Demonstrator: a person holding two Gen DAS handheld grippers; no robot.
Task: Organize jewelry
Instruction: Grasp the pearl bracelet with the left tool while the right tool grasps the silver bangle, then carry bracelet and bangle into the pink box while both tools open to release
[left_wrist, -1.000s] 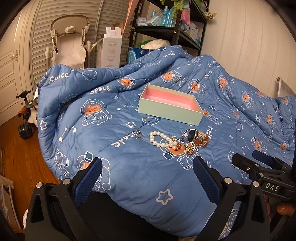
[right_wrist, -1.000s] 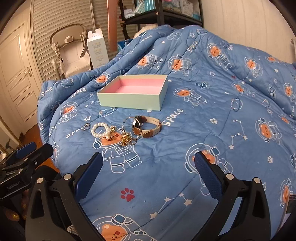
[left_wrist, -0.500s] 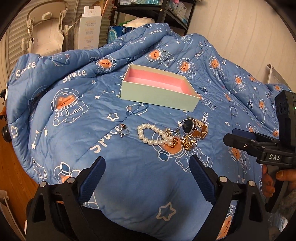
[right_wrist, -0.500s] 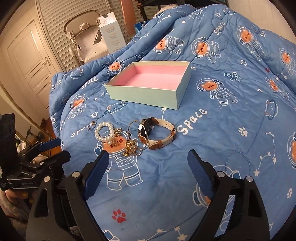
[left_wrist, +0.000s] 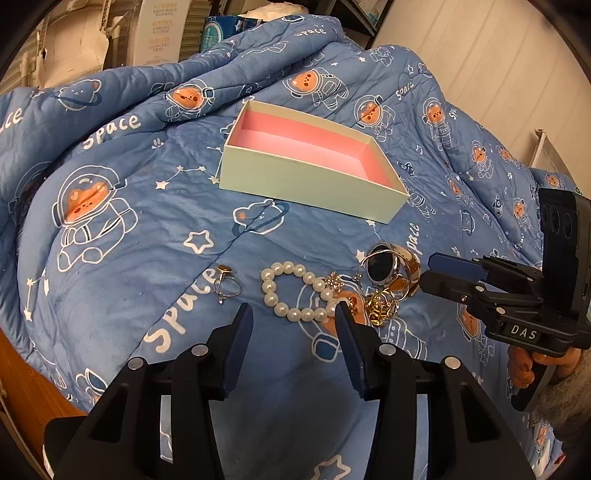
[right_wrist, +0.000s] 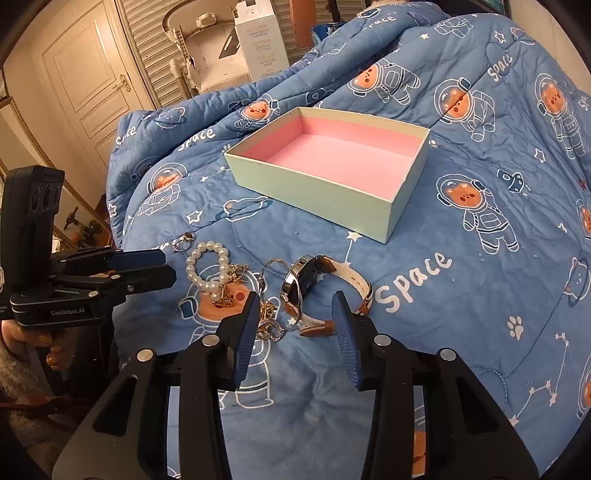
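Note:
An open pale green box with a pink lining (left_wrist: 310, 162) (right_wrist: 332, 173) lies empty on the blue quilt. In front of it lie a small ring (left_wrist: 226, 284) (right_wrist: 183, 242), a white pearl bracelet (left_wrist: 295, 290) (right_wrist: 208, 267), a gold chain tangle (left_wrist: 380, 306) (right_wrist: 267, 317) and a watch with a tan strap (left_wrist: 391, 269) (right_wrist: 317, 288). My left gripper (left_wrist: 293, 325) is open, just short of the pearl bracelet. My right gripper (right_wrist: 293, 314) is open, its tips on either side of the watch's near end. Both hold nothing.
The blue astronaut quilt (left_wrist: 110, 221) covers the bed and drops off at the left to a wooden floor (left_wrist: 22, 373). A white carton (right_wrist: 258, 40), a white chair and louvred doors stand behind the bed. A door (right_wrist: 88, 74) is at the far left.
Both grippers have moved forward and down toward the jewelry and their jaws have narrowed. The left one now sits at the pearl bracelet, the right one at the watch.

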